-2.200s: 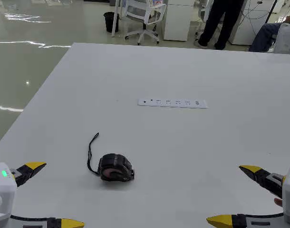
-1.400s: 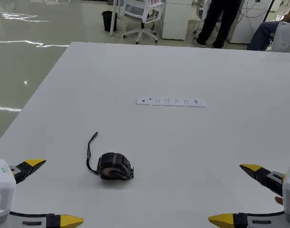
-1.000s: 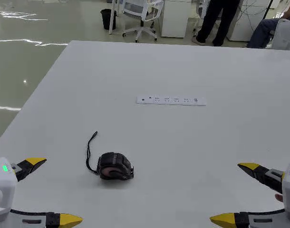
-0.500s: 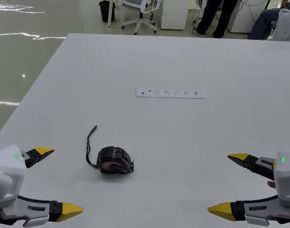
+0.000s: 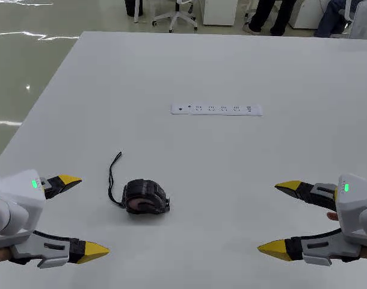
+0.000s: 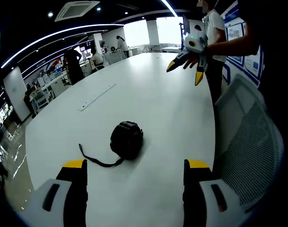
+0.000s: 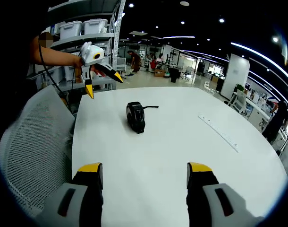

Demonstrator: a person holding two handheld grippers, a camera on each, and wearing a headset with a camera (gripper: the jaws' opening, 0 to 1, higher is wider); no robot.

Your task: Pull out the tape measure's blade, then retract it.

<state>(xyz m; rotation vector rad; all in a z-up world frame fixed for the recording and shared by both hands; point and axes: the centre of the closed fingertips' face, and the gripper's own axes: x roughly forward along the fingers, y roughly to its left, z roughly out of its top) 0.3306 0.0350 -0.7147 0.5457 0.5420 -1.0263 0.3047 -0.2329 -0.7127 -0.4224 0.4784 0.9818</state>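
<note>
A black tape measure [image 5: 145, 197] with a thin black wrist strap [image 5: 113, 177] lies on the white table [image 5: 207, 66], its blade drawn in. My left gripper [image 5: 77, 215] hovers open to its left, yellow-tipped fingers spread wide, nothing between them. My right gripper [image 5: 280, 217] hovers open well to its right, also with nothing held. In the left gripper view the tape measure [image 6: 126, 139] sits ahead between my jaws, with the right gripper [image 6: 185, 63] far beyond. In the right gripper view the tape measure [image 7: 135, 116] stands ahead, and the left gripper [image 7: 102, 75] hangs past it.
A white power strip [image 5: 216, 109] lies flat on the table beyond the tape measure. A mesh chair back [image 6: 250, 137] stands at the table's near edge. Office chairs and standing people [image 5: 265, 12] are past the far edge.
Both grippers have come forward and inward over the table toward the tape measure. The head camera has tipped down. The tape measure has stayed in place.
</note>
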